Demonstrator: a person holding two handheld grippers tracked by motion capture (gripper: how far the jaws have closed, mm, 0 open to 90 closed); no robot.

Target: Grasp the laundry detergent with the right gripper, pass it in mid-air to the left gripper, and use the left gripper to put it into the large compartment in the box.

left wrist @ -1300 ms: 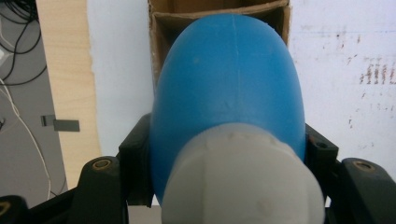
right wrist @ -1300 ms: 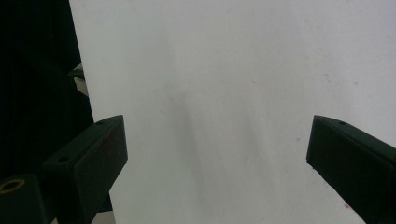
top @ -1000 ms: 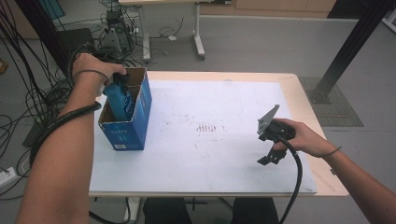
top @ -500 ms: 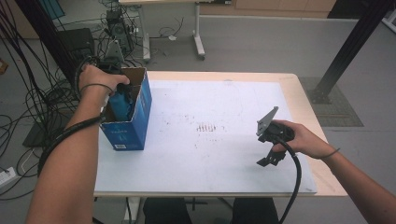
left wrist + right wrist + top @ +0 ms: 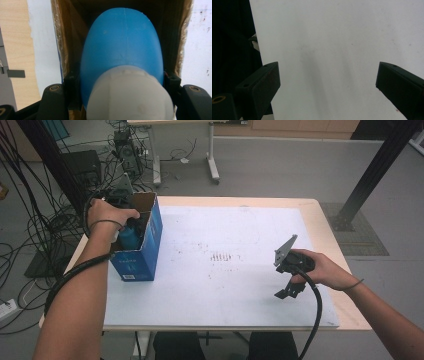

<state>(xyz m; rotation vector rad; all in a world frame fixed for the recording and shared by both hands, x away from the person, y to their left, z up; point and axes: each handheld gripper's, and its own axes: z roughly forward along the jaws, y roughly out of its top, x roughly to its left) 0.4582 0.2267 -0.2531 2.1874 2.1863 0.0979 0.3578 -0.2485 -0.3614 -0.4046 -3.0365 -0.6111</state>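
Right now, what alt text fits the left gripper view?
A blue bottle with a white cap sits clamped in the left gripper, pointing down into an open cardboard box. The white table cover shows on both sides of the box.

A lab or workshop space.
Tangled cables [image 5: 35, 227] on a grey floor [image 5: 280, 170], equipment [image 5: 127, 150], and a work table [image 5: 320, 220].
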